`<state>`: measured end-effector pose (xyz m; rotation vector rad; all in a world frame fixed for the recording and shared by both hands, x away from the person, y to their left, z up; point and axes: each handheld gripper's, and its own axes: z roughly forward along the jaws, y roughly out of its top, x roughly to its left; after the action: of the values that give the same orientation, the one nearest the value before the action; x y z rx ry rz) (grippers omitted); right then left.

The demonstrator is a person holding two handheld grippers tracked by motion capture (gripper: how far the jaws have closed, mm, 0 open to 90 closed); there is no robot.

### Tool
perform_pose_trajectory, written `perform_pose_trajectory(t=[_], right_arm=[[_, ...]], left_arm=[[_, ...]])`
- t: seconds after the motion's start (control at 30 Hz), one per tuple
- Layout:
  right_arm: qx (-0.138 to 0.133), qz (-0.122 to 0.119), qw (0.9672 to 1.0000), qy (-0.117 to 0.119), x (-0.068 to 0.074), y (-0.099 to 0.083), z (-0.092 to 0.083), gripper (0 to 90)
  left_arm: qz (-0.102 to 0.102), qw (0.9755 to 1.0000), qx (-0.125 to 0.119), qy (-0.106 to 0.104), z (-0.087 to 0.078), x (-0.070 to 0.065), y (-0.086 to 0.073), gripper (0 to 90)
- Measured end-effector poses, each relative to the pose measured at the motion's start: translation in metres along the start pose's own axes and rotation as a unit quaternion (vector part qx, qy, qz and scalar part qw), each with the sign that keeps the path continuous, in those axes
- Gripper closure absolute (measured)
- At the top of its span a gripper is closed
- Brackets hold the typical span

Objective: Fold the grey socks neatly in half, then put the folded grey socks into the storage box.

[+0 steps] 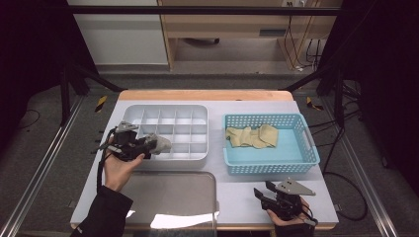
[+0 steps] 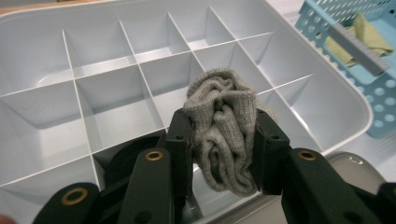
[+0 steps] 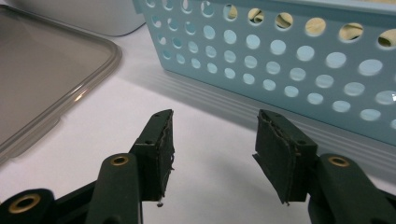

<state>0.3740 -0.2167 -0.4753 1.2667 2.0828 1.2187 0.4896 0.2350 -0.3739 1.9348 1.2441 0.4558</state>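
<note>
Over the near left part of the white divided tray (image 1: 197, 112), the left gripper (image 2: 223, 135) clamps a bunched grey sock (image 2: 223, 126) between its jaws. The right gripper (image 3: 212, 140) rests open, holding nothing, near the blue basket (image 3: 280, 70).

clear lid (image 1: 170, 197) — near edge cropped

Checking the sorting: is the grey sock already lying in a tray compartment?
No, the sock is clamped between the left gripper fingers, above the tray.
</note>
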Motion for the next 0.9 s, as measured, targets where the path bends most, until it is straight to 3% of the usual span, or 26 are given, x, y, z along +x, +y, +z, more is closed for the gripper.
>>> perform_pose_trajectory(t=[0.33,0.6,0.9], right_arm=[[0.004,0.001,1.0000,0.000,-0.001,-0.001,0.001,47.0],[0.008,-0.001,1.0000,0.002,-0.001,-0.002,0.002,47.0],[0.012,0.001,0.9999,0.004,-0.001,-0.002,0.003,47.0]], left_arm=[[0.015,0.9991,0.037,0.014,0.016,0.005,-0.003,63.8],[0.027,0.9980,0.054,0.018,0.021,0.007,-0.008,63.9],[0.053,0.9956,0.072,0.026,0.030,-0.001,-0.008,64.0]])
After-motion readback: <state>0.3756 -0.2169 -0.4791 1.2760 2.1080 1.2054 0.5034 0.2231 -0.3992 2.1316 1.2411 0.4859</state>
